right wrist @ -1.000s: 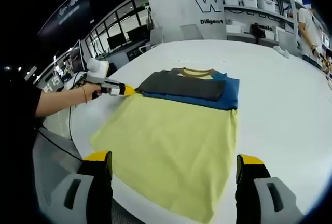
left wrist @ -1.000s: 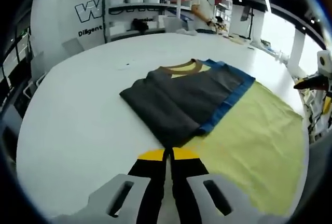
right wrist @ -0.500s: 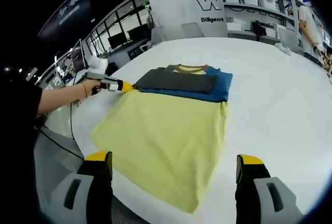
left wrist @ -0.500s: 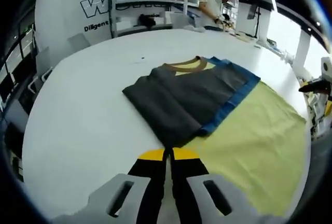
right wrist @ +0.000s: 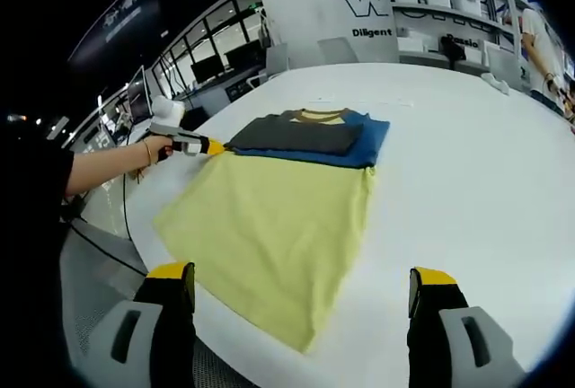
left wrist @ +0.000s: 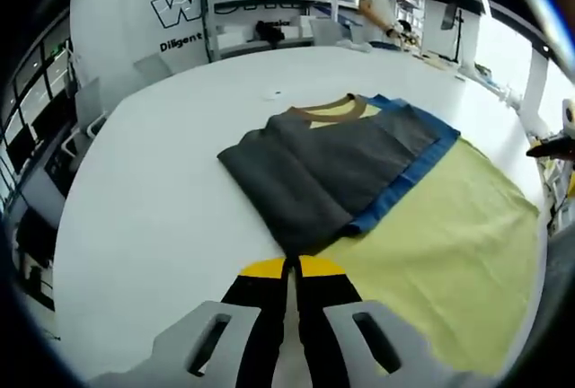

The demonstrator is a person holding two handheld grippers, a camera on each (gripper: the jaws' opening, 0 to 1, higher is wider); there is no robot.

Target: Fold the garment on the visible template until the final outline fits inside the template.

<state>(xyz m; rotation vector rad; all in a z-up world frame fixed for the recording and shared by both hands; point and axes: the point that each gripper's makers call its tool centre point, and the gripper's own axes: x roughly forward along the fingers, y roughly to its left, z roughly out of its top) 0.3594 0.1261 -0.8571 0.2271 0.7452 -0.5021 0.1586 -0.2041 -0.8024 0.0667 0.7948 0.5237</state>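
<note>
Garment, a dark grey and blue top with a brown-edged yellow collar, lies folded into a flat stack on the far end of the yellow template, which is spread on the white table. Seen from the right gripper view, the garment covers only the template's far edge, and the rest of the template stretches bare toward the near table edge. The left gripper has its yellow-tipped jaws pressed together right at the garment's near corner, where grey cloth meets the template; whether any cloth is pinched between them cannot be told. In the right gripper view that same gripper, held by a hand, touches the garment's left corner. The right gripper hovers on the near side of the template, well apart from the garment, jaws spread wide with nothing between them.
</note>
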